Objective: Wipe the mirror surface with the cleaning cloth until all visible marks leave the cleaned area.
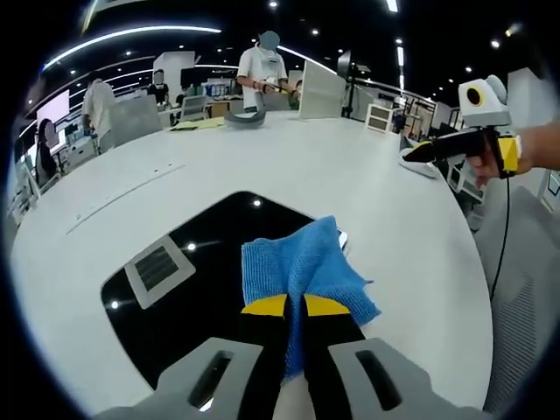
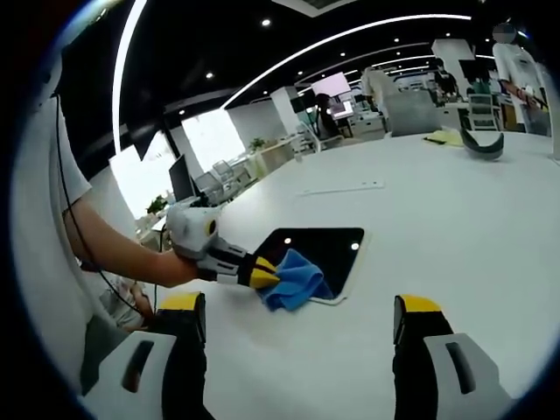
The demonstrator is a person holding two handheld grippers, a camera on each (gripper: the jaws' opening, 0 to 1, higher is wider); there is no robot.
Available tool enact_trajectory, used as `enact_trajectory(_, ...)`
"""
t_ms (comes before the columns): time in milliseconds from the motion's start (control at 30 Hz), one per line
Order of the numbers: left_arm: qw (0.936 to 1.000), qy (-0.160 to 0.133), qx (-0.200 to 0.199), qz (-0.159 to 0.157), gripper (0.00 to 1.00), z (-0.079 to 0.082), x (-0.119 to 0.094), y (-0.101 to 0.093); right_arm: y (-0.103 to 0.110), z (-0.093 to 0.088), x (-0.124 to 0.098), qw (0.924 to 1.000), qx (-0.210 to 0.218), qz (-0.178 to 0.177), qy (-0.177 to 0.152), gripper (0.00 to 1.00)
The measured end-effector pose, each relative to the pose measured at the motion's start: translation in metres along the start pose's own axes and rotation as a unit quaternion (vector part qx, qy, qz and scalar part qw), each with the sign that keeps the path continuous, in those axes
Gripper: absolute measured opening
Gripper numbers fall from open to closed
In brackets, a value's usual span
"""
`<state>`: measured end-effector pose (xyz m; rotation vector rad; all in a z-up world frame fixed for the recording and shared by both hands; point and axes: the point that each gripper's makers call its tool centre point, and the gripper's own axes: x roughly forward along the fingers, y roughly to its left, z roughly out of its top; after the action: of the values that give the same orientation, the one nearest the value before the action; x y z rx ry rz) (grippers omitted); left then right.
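A dark rectangular mirror (image 1: 201, 280) lies flat on the white table (image 1: 367, 184) and reflects ceiling lights. My left gripper (image 1: 295, 305) is shut on a blue cleaning cloth (image 1: 302, 262), which rests over the mirror's near right edge. In the right gripper view the mirror (image 2: 328, 248) lies ahead, with the left gripper (image 2: 271, 276) pressing the cloth (image 2: 296, 282) onto its near corner. My right gripper (image 2: 297, 319) stands open above the table, nothing between its jaws; it also shows held in a hand at the far right (image 1: 416, 154).
A grey curved object (image 1: 245, 118) and yellow sheets (image 1: 197, 124) lie at the table's far end. People stand beyond the table (image 1: 262, 66). A person's arm (image 2: 114, 249) holds the left gripper. A cable (image 1: 506, 227) hangs off the table's right side.
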<state>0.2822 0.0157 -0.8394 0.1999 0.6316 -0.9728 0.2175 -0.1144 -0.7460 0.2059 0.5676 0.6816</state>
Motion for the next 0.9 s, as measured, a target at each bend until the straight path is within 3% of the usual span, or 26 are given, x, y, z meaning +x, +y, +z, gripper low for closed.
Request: enact_trajectory(900,0.9994,-0.009,-0.006,0.033,0.03,0.001,-0.007,0.042,-0.001,0.003,0.003,1.0000,-0.001,0.002,0.003,0.88)
